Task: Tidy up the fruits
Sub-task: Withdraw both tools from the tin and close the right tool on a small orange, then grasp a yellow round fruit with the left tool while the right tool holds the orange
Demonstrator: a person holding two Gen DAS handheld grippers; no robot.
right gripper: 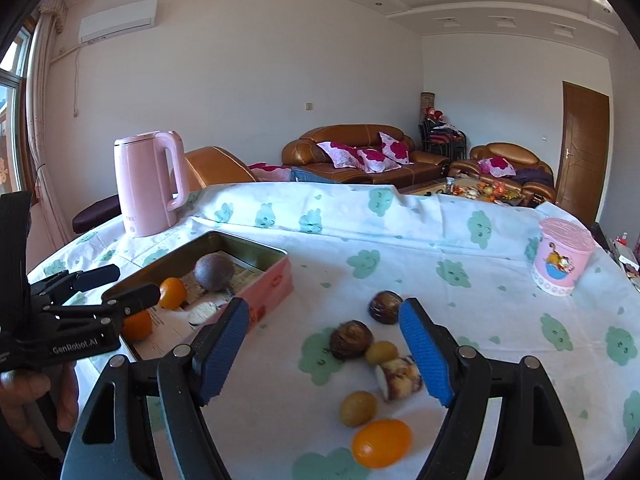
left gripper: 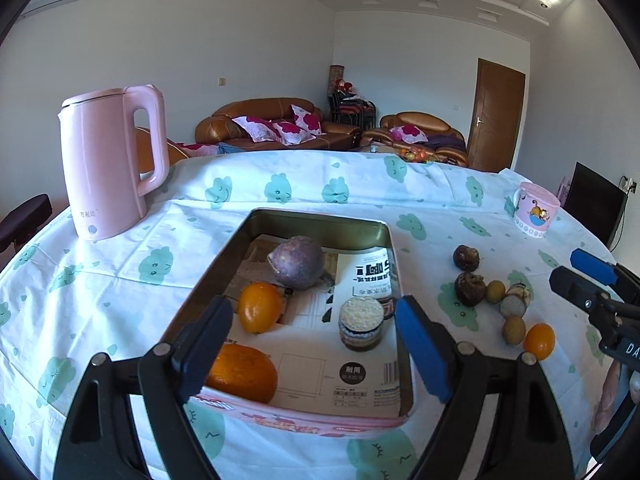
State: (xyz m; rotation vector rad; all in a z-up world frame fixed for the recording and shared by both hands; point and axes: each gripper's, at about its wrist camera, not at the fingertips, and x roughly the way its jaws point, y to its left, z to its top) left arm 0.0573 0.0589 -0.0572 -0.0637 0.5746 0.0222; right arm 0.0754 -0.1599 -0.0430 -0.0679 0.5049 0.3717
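Observation:
My left gripper (left gripper: 314, 346) stands open over the near end of a pink-sided tin tray (left gripper: 320, 220), with nothing between its fingers. In the tray lie a purple passion fruit (left gripper: 298, 262), a small orange (left gripper: 260, 307), a bigger orange (left gripper: 242, 372) and a small round jar (left gripper: 361, 324). My right gripper (right gripper: 324, 352) is open and empty above loose fruit on the cloth: two dark brown fruits (right gripper: 385, 306) (right gripper: 351, 339), two small yellowish fruits (right gripper: 381, 353) (right gripper: 358, 408), a cut white-fleshed piece (right gripper: 400, 376) and an orange (right gripper: 381, 442).
A pink kettle (left gripper: 108, 160) stands at the table's back left. A pink lidded cup (right gripper: 562, 256) is at the back right. A white cloth with green prints (right gripper: 440, 240) covers the table. A hand (right gripper: 24, 392) holds the left gripper's handle. Sofas stand beyond the table.

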